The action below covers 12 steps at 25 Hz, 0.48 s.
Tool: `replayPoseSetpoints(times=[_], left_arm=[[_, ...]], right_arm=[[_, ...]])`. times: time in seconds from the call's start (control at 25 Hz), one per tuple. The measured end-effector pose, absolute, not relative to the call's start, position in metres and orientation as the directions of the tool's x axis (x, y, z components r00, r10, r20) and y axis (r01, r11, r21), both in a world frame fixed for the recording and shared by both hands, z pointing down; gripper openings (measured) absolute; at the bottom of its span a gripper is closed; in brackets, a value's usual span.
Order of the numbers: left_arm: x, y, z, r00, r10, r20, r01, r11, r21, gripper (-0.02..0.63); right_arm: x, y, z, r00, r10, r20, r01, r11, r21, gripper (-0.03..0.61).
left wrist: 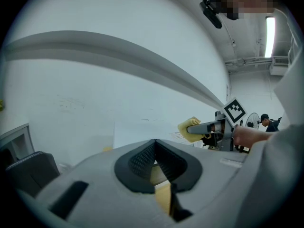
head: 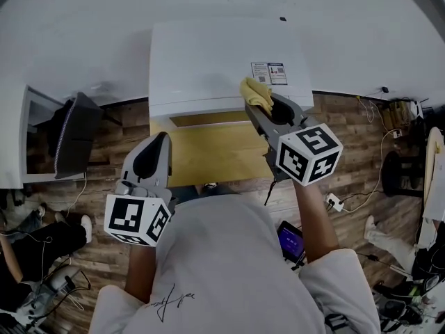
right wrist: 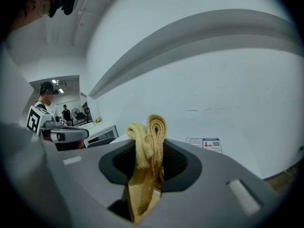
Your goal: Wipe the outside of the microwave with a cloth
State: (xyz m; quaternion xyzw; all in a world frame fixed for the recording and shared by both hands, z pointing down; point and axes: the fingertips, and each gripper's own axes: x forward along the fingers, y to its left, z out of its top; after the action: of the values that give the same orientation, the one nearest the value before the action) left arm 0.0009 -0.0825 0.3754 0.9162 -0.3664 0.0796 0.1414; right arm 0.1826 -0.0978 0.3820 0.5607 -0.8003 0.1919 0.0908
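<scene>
Bright, even light w/ fisheye warp, dark corners.

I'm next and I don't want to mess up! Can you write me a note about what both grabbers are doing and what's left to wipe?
Right gripper: shut on the yellow cloth, at the front right edge of the microwave top, beside its label sticker.
Left gripper: shut, holding nothing, above the left side of the wooden table, off the microwave.
Done: the cloth is gripped and brought to the microwave. No wiped patch can be told apart.
Left: probably the whole outside, meaning the top, sides and front.
</scene>
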Motion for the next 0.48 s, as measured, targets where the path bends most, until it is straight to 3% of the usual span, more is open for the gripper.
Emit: replayPoseSetpoints(times=[0.48], left_arm=[[0.01,-0.075,0.381,0.734,-0.639,0.231,-0.679,-0.702,0.214,-0.011]], right_arm=[[0.232,-0.04,0.383,-0.237,-0.925,0.296,-0.965,0.19,-0.179,0.129]])
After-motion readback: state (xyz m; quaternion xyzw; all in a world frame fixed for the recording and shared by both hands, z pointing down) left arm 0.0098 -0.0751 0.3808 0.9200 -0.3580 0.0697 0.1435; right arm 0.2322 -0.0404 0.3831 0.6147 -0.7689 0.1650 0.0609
